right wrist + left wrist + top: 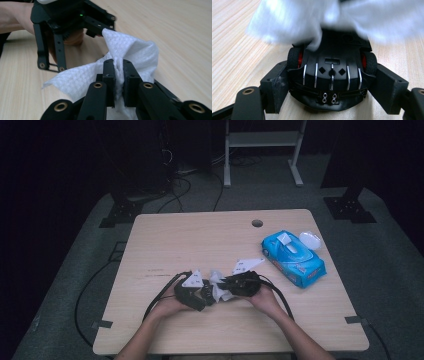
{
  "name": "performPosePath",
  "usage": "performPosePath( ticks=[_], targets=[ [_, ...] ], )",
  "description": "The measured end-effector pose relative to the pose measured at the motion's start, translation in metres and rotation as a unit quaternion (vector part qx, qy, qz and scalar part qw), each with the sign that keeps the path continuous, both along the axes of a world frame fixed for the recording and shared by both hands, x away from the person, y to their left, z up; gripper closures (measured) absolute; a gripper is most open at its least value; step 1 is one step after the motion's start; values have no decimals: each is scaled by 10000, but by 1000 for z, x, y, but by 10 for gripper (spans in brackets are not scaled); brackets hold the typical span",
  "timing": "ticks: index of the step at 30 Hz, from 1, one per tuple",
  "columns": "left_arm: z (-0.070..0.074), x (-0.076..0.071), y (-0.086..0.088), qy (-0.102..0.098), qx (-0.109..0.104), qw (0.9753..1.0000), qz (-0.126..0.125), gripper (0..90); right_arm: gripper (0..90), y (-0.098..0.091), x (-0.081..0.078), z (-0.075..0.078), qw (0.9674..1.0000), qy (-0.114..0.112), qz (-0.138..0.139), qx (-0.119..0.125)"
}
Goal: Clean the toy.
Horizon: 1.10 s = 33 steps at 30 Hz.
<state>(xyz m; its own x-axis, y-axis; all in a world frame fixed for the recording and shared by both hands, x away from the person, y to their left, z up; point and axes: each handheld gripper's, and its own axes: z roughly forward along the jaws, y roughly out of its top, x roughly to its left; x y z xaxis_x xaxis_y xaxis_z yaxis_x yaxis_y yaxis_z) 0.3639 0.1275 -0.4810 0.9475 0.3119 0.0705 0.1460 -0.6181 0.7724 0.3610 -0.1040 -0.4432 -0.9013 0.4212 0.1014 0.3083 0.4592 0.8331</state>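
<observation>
Between the jaws of the left hand-held gripper (332, 82) sits a black toy car (332, 75), clamped by its sides with its underside toward that gripper's camera, red hubs showing inside its dark wheels. Across the car's far end lies a white wipe (125, 55), blurred in the left gripper view. The right hand-held gripper (118, 72) pinches a fold of that wipe, its jaws nearly together on the textured sheet, which bunches above them and spreads out to either side. Just beyond the wipe, in the right gripper view, stands the left hand-held gripper with a green light on its body. From above, both grippers meet nose to nose near the front middle of the table (200, 240), the wipe between them. Well off to the right hand-held gripper's side lies a blue wipes pack (294, 259) with its lid flipped open.
</observation>
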Motion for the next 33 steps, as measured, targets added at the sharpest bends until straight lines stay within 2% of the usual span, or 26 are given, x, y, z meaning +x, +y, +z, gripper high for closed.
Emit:
performPosePath(
  ticks=[2, 4, 5, 7, 9, 11, 14, 16, 18, 19, 20, 22, 24, 26, 27, 31, 33],
  targets=[
    [0, 0, 0, 9, 27, 10000, 11, 225, 784, 13, 0, -5, 9997, 123, 143, -133],
    [-1, -1, -1, 24, 111, 9999, 42, 224, 784, 19, 1, -10, 9994, 86, 208, -279],
    [-1, -1, -1, 28, 146, 9999, 42, 224, 790, 19, 1, -10, 9994, 105, 206, -272],
    [-1, -1, 0, 51, 121, 9999, 54, 222, 794, 14, 1, -9, 9994, -4, 94, -340],
    [0, 1, 0, 64, 98, 9999, 34, 223, 795, 7, 2, -9, 9994, 33, -4, -348],
    [0, 1, 0, 123, 117, 9998, 37, 224, 807, 0, 3, -8, 9988, -49, -119, -467],
    [-1, 1, -2, 86, 156, 9998, 2, 226, 807, 0, 4, -8, 9988, -55, -168, -448],
    [-1, 0, -4, 2, 153, 9999, -41, 228, 806, 6, 2, -9, 9992, -35, -117, -377],
    [-1, 0, -5, -7, 177, 9998, 45, 204, 807, 14, 0, -11, 9996, -25, -18, -292],
    [-1, 1, -5, 46, 193, 9997, 139, 167, 807, 15, 0, -11, 9996, -7, 14, -291],
    [-1, 2, -5, 193, 207, 9994, 177, 156, 808, 16, 0, -11, 9997, 47, 28, -256],
    [-1, 4, -4, 262, 188, 9992, 248, 147, 808, 13, 1, -11, 9996, 70, 17, -258],
    [-1, 4, -2, 187, 210, 9993, 242, 147, 809, 5, 2, -8, 9992, -32, -118, -369],
    [0, 5, -1, 145, 195, 9995, 209, 161, 809, -4, 4, -7, 9983, -35, -295, -502],
    [0, 4, 0, 95, 196, 9996, 165, 200, 809, -7, 4, -8, 9981, -27, -337, -522],
    [0, 2, -1, -7, 185, 9998, 97, 214, 809, -5, 2, -8, 9986, -20, -303, -433],
    [0, 1, -2, -38, 161, 9999, 51, 226, 811, 5, 0, -7, 9994, -17, -179, -305]
  ],
)
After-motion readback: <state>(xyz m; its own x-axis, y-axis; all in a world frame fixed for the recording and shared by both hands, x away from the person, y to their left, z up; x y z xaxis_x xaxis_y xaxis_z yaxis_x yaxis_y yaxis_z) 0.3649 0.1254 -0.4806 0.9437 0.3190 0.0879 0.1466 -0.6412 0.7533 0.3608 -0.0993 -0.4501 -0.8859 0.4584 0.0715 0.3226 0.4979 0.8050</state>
